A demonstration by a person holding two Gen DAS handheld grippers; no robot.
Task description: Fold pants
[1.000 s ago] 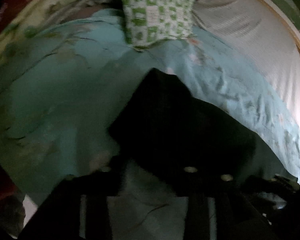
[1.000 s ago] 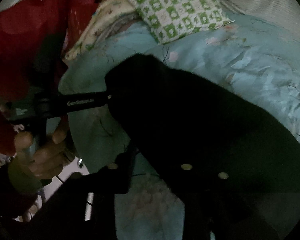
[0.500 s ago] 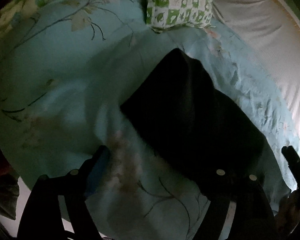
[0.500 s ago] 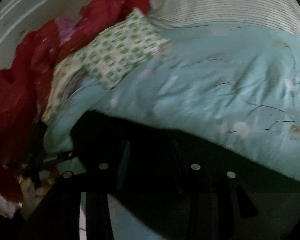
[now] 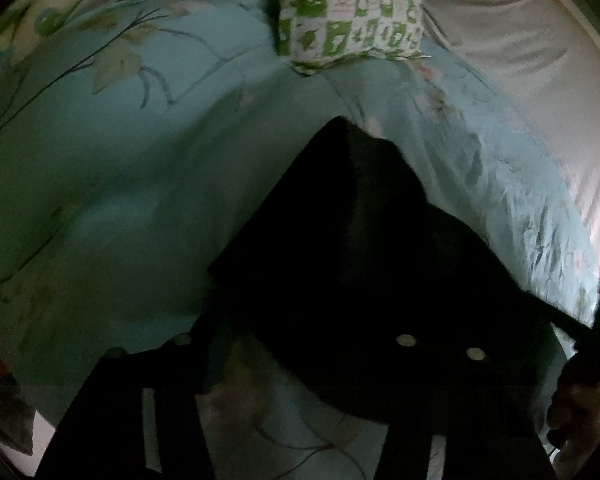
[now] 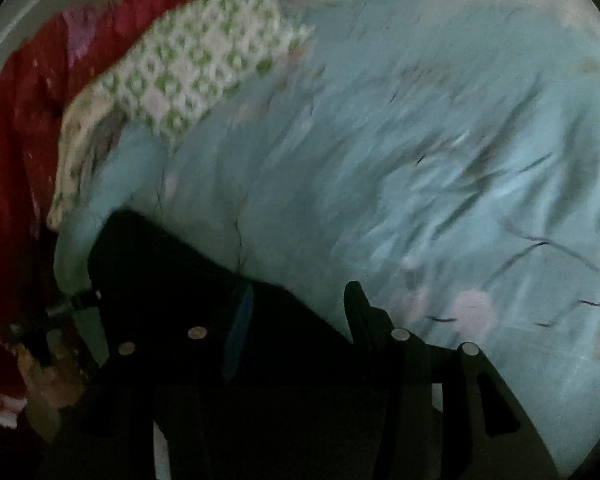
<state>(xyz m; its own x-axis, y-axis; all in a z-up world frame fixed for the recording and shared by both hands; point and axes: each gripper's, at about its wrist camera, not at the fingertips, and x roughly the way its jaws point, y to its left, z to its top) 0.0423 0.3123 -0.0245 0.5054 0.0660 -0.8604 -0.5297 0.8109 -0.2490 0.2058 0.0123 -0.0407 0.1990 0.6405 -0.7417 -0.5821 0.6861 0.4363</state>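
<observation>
Black pants (image 5: 364, 248) lie in a dark heap on a pale blue floral bedspread (image 5: 148, 184); a green-and-white checked pillow (image 5: 352, 8) sits beyond them; the left hand-held gripper (image 5: 300, 360) has fingers spread apart, one over the pants; the right hand-held gripper (image 6: 296, 320) is likewise spread, its left finger over the fabric.

Green-checked pillow (image 5: 354, 8) lies on the teal floral quilt (image 5: 140, 184).

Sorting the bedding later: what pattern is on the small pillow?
Green-and-white checks on the pillow, clearest in the left wrist view.
</observation>
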